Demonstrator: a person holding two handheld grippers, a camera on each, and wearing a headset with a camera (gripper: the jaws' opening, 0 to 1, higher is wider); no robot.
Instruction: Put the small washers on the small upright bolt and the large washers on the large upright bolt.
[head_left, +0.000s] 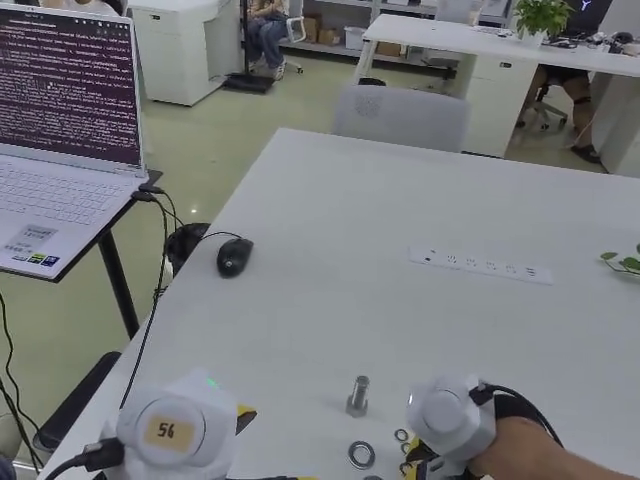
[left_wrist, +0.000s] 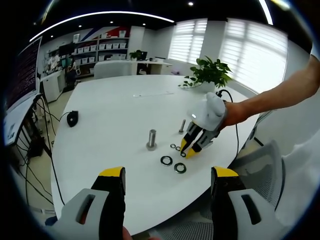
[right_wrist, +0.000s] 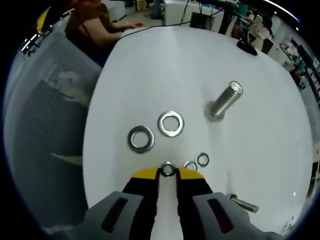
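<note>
The large upright bolt (head_left: 358, 395) (left_wrist: 151, 139) (right_wrist: 225, 100) stands on the white table (head_left: 400, 210). The small upright bolt (left_wrist: 182, 126) (right_wrist: 244, 203) stands behind it, close to my right gripper. Two large washers (right_wrist: 171, 123) (right_wrist: 141, 139) (left_wrist: 166, 160) lie flat in front of the large bolt. Two small washers (right_wrist: 190, 165) (right_wrist: 202, 159) lie beside my right gripper (right_wrist: 167, 176) (left_wrist: 191, 146) (head_left: 415, 462), which is shut on a third small washer (right_wrist: 167, 169) at table level. My left gripper (left_wrist: 168, 174) (head_left: 235, 425) is open and holds nothing, short of the table's near edge.
A black mouse (head_left: 233, 257) and a white power strip (head_left: 480, 265) lie farther back on the table. A laptop (head_left: 60, 120) sits on a stand to the left, with cables hanging. A grey chair (head_left: 400, 115) stands at the far edge, and a potted plant (left_wrist: 210, 75) at the far right.
</note>
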